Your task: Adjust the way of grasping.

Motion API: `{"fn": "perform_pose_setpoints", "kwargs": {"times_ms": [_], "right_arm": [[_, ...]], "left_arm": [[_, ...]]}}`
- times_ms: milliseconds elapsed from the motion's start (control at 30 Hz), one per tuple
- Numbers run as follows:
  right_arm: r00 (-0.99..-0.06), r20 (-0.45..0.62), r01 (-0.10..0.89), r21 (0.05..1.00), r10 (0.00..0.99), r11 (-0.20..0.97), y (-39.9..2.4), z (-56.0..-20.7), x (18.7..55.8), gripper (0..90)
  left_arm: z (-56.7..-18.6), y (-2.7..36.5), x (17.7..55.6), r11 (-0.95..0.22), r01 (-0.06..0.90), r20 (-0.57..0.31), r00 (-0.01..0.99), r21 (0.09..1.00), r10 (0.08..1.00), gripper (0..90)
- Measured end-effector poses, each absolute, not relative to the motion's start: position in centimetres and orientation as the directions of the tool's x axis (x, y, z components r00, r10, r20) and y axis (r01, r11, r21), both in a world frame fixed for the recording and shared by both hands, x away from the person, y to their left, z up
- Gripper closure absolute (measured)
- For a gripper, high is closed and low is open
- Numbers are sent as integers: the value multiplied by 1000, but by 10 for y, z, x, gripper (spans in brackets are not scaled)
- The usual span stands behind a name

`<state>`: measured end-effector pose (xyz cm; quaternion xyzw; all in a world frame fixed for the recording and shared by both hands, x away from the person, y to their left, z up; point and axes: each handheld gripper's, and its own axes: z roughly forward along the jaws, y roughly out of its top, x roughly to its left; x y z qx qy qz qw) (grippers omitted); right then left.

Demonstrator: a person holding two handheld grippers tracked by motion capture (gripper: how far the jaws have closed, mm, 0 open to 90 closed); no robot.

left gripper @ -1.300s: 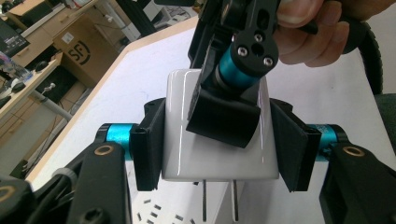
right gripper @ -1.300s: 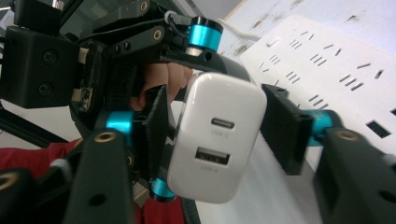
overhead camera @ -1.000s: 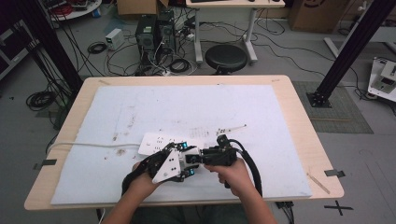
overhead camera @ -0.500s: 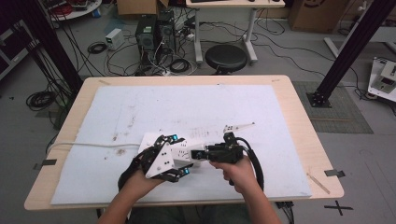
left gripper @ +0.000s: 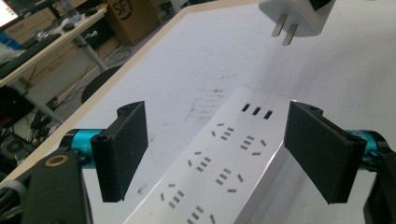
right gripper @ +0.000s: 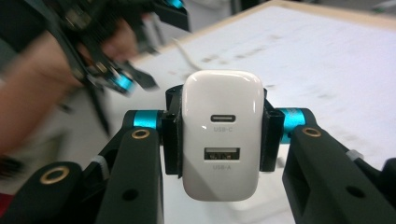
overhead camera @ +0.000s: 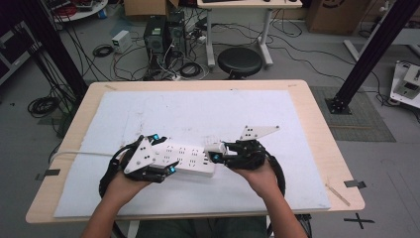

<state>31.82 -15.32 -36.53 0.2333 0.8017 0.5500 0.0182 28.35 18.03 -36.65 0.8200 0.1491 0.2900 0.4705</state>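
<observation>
The white USB charger (right gripper: 222,135) is clear of the power strip (overhead camera: 190,158): in the left gripper view its two flat prongs hang bare above the far end of the strip, with open air between them and the sockets. A second ago, in the high view, both grippers were bunched together near the table's near edge, with the charger down at the strip; now the right gripper (overhead camera: 217,152) has lifted away with the charger in its grasp, so the unplugging looks done.

The right gripper pinches the charger by its two sides, jaws pressed tight on the white body, the USB-C and USB-A ports facing its own camera. In the high view the charger sits just right of the strip's right end, close above it.

The left gripper (left gripper: 229,154) has just let go: its jaws have opened within the last second and now stand spread on either side of the strip, pads apart from its edges. The strip lies flat on the white mat (overhead camera: 208,114), near the near edge and left of centre, its pale cable (overhead camera: 79,153) running off left. With the strip no longer held down, it probably only needs to stay put while the charger is carried off.
</observation>
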Motion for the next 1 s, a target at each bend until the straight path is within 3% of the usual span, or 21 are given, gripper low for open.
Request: {"fn": "perform_pose_setpoints", "kwargs": {"times_ms": [133, 267, 500, 767, 1000], "right_arm": [[-882, 88, 281, 887, 464, 366, -147, -360, 320, 633], [-882, 21, 253, 863, 471, 436, -144, -357, 325, 633], [-887, -17, 245, 829, 462, 503, -152, -345, 332, 632], [-894, -35, 262, 768, 447, 584, -164, -325, 343, 633], [-901, -19, 278, 742, 434, 610, -171, -319, 353, 632]], "left_arm": [[-366, 190, 283, -500, -5, 320, 775, 866, 545, 219], [-365, 197, 282, -505, 8, 320, 766, 863, 558, 219], [-363, 217, 288, -519, 82, 292, 747, 851, 597, 219], [-350, 243, 302, -630, 187, 292, 764, 754, 576, 219], [-342, 255, 311, -652, 219, 289, 763, 726, 578, 219]]}}
